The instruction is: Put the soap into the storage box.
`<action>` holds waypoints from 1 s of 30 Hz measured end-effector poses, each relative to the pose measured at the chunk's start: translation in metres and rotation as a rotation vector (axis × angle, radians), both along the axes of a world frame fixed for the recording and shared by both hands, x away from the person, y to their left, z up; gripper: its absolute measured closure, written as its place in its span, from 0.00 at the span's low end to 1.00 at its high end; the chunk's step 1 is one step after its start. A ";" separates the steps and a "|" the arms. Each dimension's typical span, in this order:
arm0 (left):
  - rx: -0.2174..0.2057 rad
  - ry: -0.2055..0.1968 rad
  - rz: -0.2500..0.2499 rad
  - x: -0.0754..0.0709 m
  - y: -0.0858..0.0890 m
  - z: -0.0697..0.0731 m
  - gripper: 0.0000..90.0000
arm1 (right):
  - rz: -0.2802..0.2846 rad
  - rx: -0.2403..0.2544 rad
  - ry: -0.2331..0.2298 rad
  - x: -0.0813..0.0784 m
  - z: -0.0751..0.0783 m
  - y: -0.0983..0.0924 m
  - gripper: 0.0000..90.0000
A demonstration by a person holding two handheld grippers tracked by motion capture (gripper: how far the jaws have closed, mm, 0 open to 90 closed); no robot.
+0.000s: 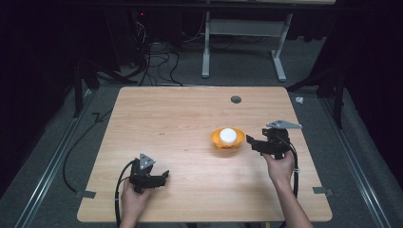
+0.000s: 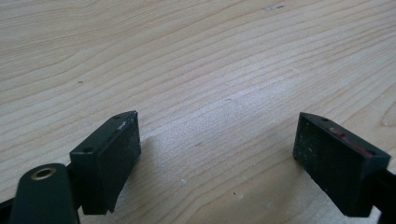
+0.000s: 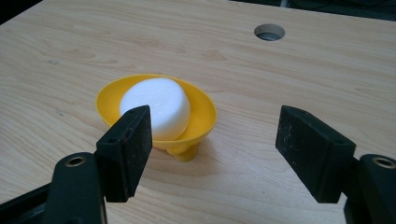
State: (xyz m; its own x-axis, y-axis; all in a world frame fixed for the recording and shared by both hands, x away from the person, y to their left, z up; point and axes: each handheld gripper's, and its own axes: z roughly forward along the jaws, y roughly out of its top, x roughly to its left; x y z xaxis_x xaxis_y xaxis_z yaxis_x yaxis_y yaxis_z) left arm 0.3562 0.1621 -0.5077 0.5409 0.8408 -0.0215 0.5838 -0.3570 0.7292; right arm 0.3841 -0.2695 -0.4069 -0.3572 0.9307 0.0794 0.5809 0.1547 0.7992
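While the wooden table bears a yellow dish, both grippers stand with jaws spread.
The right gripper points at the dish just beside it, white soap bar inside; the left gripper lies well apart, empty.

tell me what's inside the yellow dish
A single white rounded block, perhaps soap, sits in the yellow dish, rising above its rim. The dish floor beneath it is covered.
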 end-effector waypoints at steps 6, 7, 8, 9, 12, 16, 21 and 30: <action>0.000 0.000 0.000 0.000 0.000 0.000 0.17 | -0.018 0.024 -0.007 -0.008 -0.001 -0.008 0.31; 0.000 0.000 0.000 0.000 0.000 0.000 0.17 | -0.019 0.025 -0.009 -0.009 -0.001 -0.009 0.31; 0.000 0.000 0.000 0.000 0.000 0.000 0.17 | -0.022 0.030 -0.008 -0.010 -0.002 -0.010 0.31; 0.000 0.000 0.000 0.000 0.000 0.000 0.17 | -0.022 0.030 -0.008 -0.010 -0.002 -0.010 0.31; 0.000 0.000 0.001 0.000 0.000 0.000 0.17 | -0.024 0.034 -0.009 -0.014 -0.004 -0.014 0.31; 0.000 0.000 0.000 0.000 0.000 0.000 0.17 | -0.028 0.040 -0.010 -0.018 -0.005 -0.017 0.31; 0.000 0.000 0.000 0.000 0.000 0.000 0.17 | -0.031 0.046 -0.013 -0.023 -0.005 -0.021 0.31; 0.000 -0.001 0.000 0.000 0.000 0.000 0.17 | -0.036 0.055 -0.021 -0.032 -0.007 -0.029 0.31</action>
